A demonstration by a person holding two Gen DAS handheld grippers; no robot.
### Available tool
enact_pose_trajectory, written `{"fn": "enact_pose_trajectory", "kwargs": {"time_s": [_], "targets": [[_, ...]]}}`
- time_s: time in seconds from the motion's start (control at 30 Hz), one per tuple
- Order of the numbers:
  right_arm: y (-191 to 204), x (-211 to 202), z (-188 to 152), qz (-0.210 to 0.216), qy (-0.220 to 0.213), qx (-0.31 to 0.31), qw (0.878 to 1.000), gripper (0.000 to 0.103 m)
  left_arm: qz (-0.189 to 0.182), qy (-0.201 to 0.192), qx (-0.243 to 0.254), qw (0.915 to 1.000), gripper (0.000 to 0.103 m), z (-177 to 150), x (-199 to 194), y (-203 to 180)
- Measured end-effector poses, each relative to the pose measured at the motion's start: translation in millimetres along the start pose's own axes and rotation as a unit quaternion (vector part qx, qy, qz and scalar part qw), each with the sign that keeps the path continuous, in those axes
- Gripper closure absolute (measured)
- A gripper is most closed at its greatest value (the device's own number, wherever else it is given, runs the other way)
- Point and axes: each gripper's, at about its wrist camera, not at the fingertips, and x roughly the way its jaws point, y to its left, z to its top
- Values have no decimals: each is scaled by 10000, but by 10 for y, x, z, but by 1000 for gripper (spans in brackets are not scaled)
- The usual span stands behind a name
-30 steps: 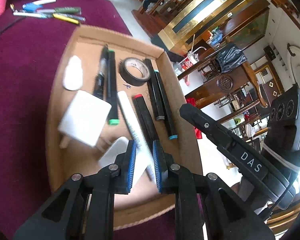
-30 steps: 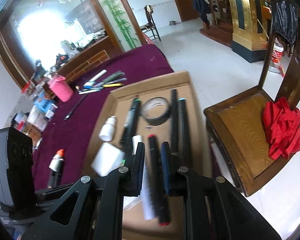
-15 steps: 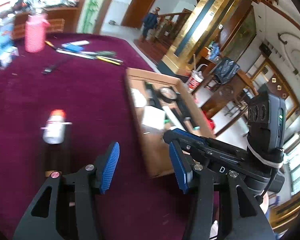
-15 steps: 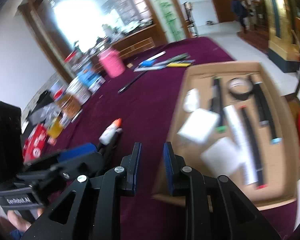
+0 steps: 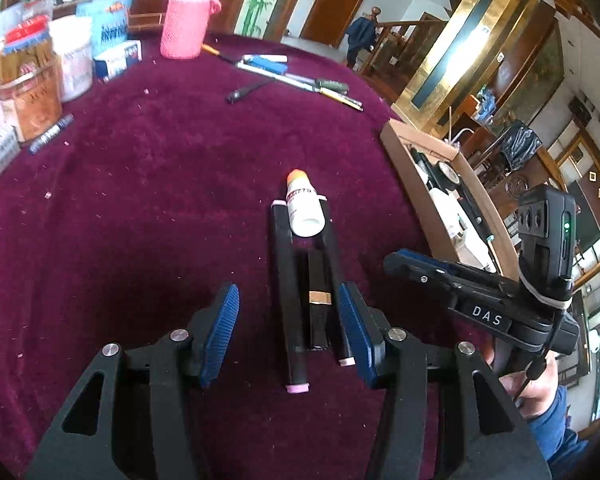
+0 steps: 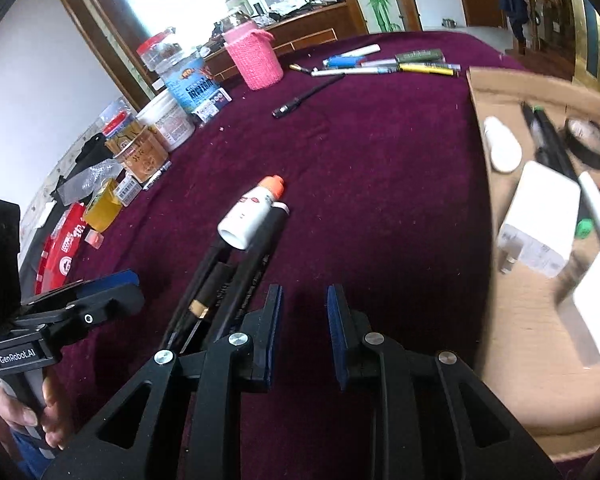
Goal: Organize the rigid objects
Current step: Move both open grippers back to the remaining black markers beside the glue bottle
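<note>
Two slim black markers [image 5: 290, 300], smooth white bottle [image 5: 305, 210].

Counts: loose items on the cloth and in the box

Just ahead of the left gripper [image 5: 288, 322]: 2 long black markers [image 5: 290, 300], 1 short black tube [image 5: 318, 300], 1 white bottle [image 5: 305, 210] lying across them. Far ahead: 1 pink knitted holder [image 5: 186, 20], roughly 5–6 pens in a row [image 6: 384, 65], plus 1 black pen [image 6: 306, 98] apart. Right of the right gripper [image 6: 303, 332]: 1 cardboard box [image 6: 512, 320], contents too blurred to count. 2 grippers total.
</note>
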Motion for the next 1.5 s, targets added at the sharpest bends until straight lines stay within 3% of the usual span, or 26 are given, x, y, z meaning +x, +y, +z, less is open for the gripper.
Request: {"fn": "enact_pose_trajectory", "kwargs": {"time_s": [0.37, 0.43, 0.53, 0.8, 0.97, 1.33, 1.5], "targets": [[94, 3, -46, 29, -143, -415, 9990, 83, 100, 218, 299, 9993, 55, 6, 357, -57], [100, 18, -49, 50, -117, -419, 9990, 83, 31, 188, 299, 9994, 57, -2, 363, -48], [98, 21, -57, 83, -88, -404, 9991, 83, -183, 192, 229, 9994, 67, -4, 344, -3], [107, 34, -49, -26, -13, -373, 9993, 83, -177, 143, 235, 9995, 67, -10, 310, 47], [126, 48, -44, 59, 59, -328, 9994, 83, -601, 263, -185, 9977, 68, 25, 326, 225], [136, 64, -57, 74, 62, -336, 9994, 83, -110, 202, 631, 9977, 65, -3, 368, -89], [127, 60, -67, 84, 38, -308, 9995, 83, -393, 257, 102, 9988, 66, 46, 351, 143]]}}
